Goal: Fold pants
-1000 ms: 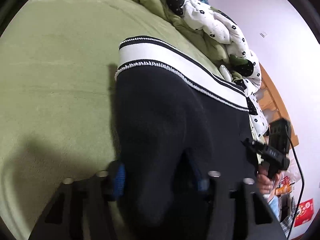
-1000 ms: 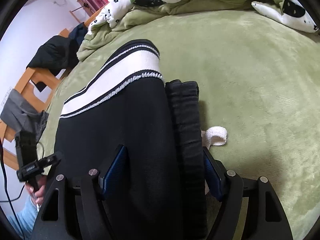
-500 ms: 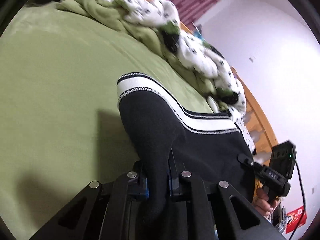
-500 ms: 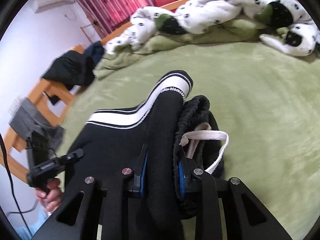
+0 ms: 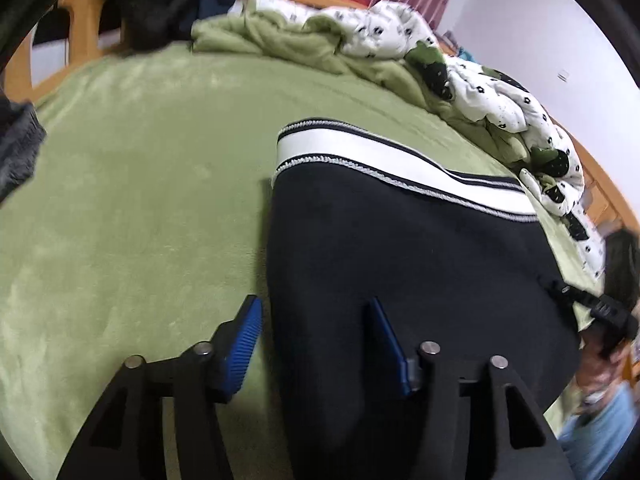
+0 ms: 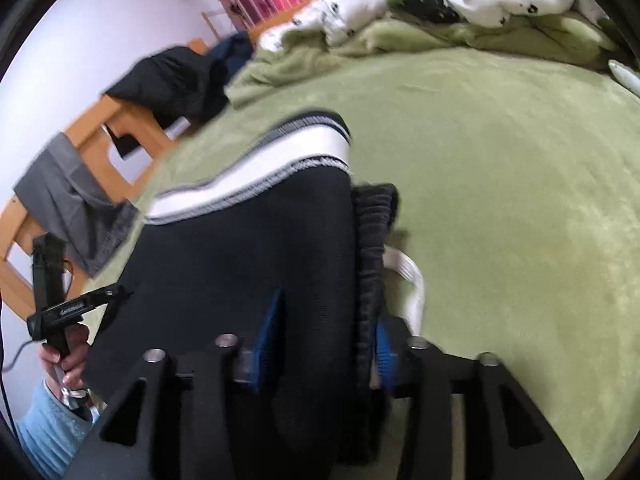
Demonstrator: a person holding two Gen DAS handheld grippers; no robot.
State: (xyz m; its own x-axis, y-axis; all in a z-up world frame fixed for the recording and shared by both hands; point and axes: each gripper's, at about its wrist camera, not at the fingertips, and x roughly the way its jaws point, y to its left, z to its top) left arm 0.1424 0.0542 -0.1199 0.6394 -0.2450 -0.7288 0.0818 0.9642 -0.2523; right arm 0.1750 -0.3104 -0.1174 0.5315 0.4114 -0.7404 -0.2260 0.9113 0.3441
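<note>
The black pants [image 5: 400, 248] lie folded on the green bed [image 5: 140, 184], white-striped hem at 12 o'clock. Soft and limp, they will likely sag unless pinched through thick edges near the waistband [image 6: 372, 240]. The left tool [image 5: 316, 340] gapes wide, straddling the fabric's edge. The right tool [image 6: 324, 332] also stands apart, fabric between its pads, not clamped.
</note>
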